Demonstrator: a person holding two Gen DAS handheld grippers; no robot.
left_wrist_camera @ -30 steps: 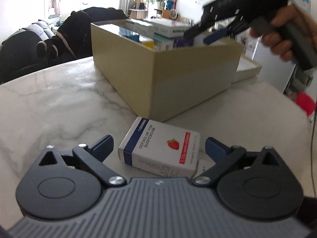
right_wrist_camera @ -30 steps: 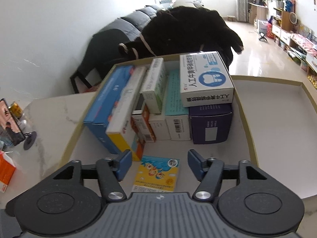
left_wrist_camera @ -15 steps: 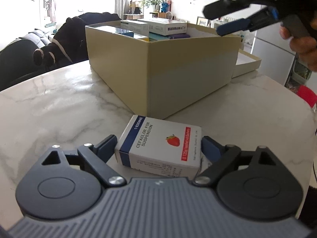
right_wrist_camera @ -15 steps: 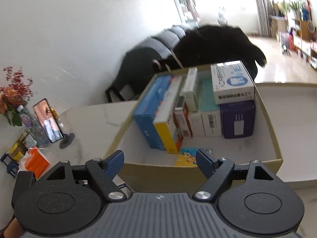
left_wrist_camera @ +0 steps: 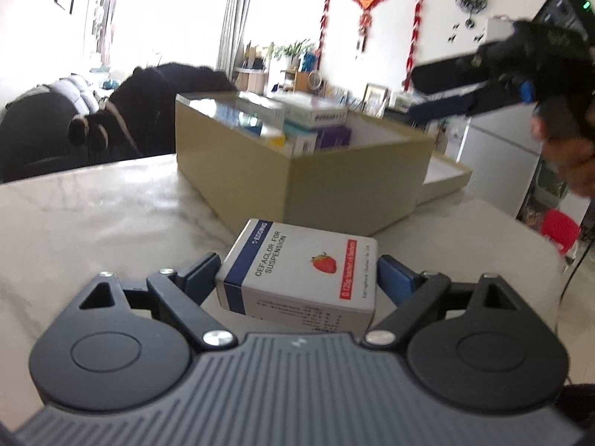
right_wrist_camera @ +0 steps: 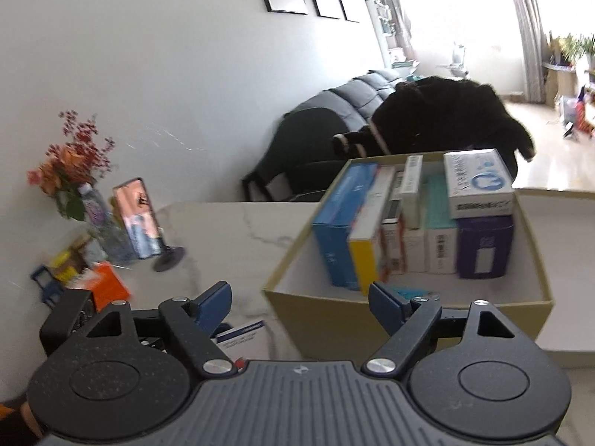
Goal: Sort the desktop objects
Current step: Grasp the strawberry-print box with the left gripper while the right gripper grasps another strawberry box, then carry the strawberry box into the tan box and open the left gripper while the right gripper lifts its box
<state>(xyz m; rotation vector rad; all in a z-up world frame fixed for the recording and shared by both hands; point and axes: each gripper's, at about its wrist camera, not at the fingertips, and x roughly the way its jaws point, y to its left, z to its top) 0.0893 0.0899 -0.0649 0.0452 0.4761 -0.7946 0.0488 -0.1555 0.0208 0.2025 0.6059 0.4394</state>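
A white medicine box (left_wrist_camera: pixel 297 260) with a blue stripe and a strawberry picture sits between the pads of my left gripper (left_wrist_camera: pixel 297 275), which is shut on its two sides just above the marble table (left_wrist_camera: pixel 111 215). In front of it stands the tan storage box (left_wrist_camera: pixel 353 186), holding several upright medicine cartons (right_wrist_camera: pixel 409 223). My right gripper (right_wrist_camera: pixel 299 299) is open with nothing between its fingers. It hovers at the tan box's (right_wrist_camera: pixel 372 319) near wall. In the left wrist view the right gripper (left_wrist_camera: pixel 435 89) hangs high at the right, held by a hand (left_wrist_camera: pixel 569 160).
The tan box's lid (left_wrist_camera: pixel 442 178) lies behind it. At the table's left end stand a phone on a stand (right_wrist_camera: pixel 135 223), a vase of flowers (right_wrist_camera: pixel 74 178) and an orange carton (right_wrist_camera: pixel 109 290). A dark coat (right_wrist_camera: pixel 438 119) lies on a sofa beyond.
My left gripper closed onto the white medicine box and raised it slightly. My right gripper widened its jaws and drew back out of the tan box, leaving a colourful packet inside.
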